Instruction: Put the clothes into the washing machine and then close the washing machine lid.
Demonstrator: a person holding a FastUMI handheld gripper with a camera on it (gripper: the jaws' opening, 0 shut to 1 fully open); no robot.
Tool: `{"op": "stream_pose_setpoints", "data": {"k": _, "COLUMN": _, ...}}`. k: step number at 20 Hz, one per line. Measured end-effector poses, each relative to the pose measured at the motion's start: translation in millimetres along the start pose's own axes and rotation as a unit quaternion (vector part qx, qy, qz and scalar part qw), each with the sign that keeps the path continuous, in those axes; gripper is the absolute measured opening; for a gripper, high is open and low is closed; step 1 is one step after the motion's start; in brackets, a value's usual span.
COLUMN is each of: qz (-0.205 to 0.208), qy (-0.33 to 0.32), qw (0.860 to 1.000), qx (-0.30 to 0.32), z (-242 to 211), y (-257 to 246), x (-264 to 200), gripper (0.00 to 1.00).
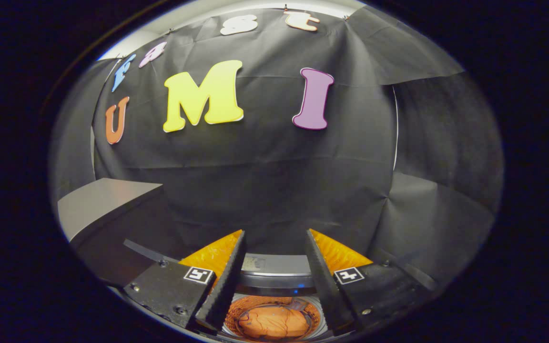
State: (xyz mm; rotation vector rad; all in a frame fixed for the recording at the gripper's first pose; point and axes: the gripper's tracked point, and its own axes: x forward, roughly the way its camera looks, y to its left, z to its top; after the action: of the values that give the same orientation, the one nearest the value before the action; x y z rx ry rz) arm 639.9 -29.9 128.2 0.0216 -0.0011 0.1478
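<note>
While claw (274, 238) gapes, clothes (273, 321) in drum (274, 305)

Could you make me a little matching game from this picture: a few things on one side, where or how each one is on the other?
Things:
1. clothes
2. gripper
3. washing machine
4. grey box

Places or states:
A. open, holding nothing
B. beside the machine, against the black wall
C. lying inside the drum
D. below the fingers, rim showing between them

Pairs: 1-C, 2-A, 3-D, 4-B
</note>
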Motion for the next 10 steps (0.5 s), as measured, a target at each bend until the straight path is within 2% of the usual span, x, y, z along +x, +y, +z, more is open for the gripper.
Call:
{"op": "stream_pose_setpoints", "data": {"k": 7, "qz": 0.001, "qy": 0.014, "qw": 1.000, "qx": 0.002, "z": -24.7, "y": 0.1, "x": -17.9, "gripper": 0.78}}
{"op": "stream_pose_setpoints", "data": {"k": 10, "qz": 0.003, "qy": 0.064, "qw": 0.998, "qx": -0.007, "z": -52.0, "y": 0.2, "x": -20.4, "gripper": 0.79}}
